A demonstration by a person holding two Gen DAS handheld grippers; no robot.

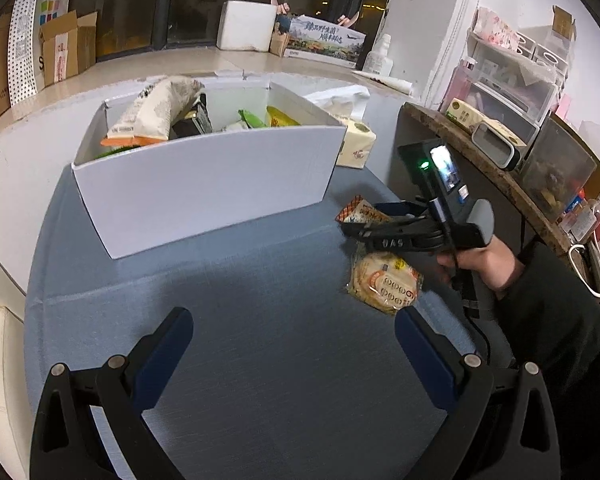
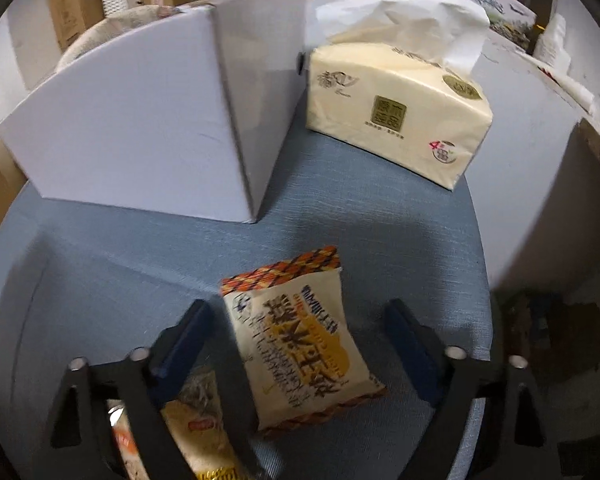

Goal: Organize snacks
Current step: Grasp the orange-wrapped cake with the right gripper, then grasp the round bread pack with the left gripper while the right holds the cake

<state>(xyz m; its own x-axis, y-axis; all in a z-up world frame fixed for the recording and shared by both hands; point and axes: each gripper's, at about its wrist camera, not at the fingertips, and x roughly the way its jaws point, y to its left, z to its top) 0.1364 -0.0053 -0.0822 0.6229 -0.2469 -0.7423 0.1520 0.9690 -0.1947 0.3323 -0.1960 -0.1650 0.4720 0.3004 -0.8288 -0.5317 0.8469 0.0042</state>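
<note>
Snack packets (image 1: pixel 156 114) heaped inside open white box (image 1: pixel 204 184) on table (image 1: pixel 260 320)

We see right claw (image 2: pixel 296 320) astride cream snack packet (image 2: pixel 296 356), pads apart | white box (image 2: pixel 140 128) and tissue pack (image 2: pixel 396 116) by tabletop's (image 2: pixel 360 208) far edge

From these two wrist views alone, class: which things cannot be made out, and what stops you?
- White box: lower contents, left wrist view, hidden by its front wall.
- Round cracker pack: right wrist view, mostly behind the right gripper finger and cut off by the bottom edge.
- Shelf jars: left wrist view, too small.
</note>
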